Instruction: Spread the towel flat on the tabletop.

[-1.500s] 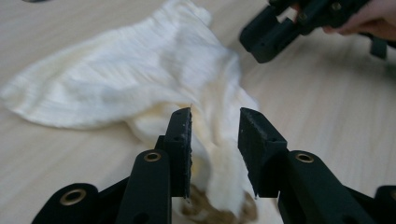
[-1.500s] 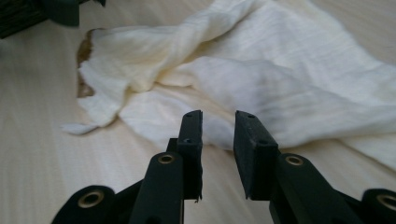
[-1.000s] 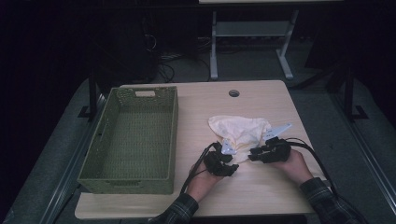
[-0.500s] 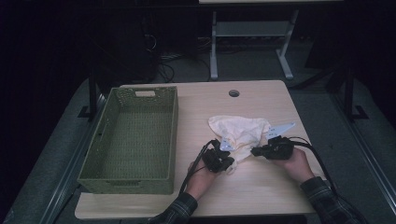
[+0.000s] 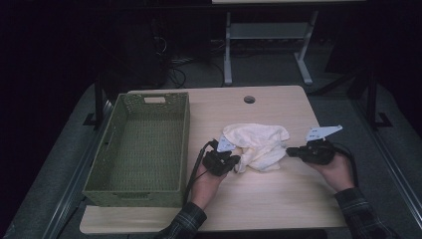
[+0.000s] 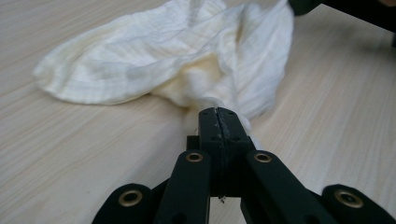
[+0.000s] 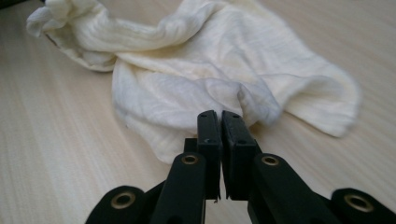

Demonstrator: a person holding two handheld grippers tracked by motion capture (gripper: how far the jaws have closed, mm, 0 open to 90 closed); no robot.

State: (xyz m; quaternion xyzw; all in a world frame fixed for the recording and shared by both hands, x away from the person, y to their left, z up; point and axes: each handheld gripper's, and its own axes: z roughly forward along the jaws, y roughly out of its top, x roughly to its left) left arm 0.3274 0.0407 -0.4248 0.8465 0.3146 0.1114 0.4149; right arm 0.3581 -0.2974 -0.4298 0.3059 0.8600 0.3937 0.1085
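High view: cloth (image 5: pixel 259 144), soft and cream, bunched up near the middle of the table (image 5: pixel 278 204). Lying mostly flat on the wood, with folds and bumps all over.

Left gripper (image 5: pixel 238 160) at the cloth's near left corner. Clenched tight on a twisted bit of cloth, seen well in the left gripper view, with the cloth fanning out past the black tips. Held by the left hand (image 5: pixel 204 181), coming in from the near edge.

Right gripper (image 5: pixel 289 151) at the cloth's right edge, across from the left one. Pinched almost all the way, with just a thin crack showing in the right gripper view. Grasping a small fold of cloth right at the tips, as far as can be told. Held by the right hand (image 5: pixel 337 172).

Green basket (image 5: pixel 185 130) on the left part of the table, just beside the left gripper, well apart from the right one.
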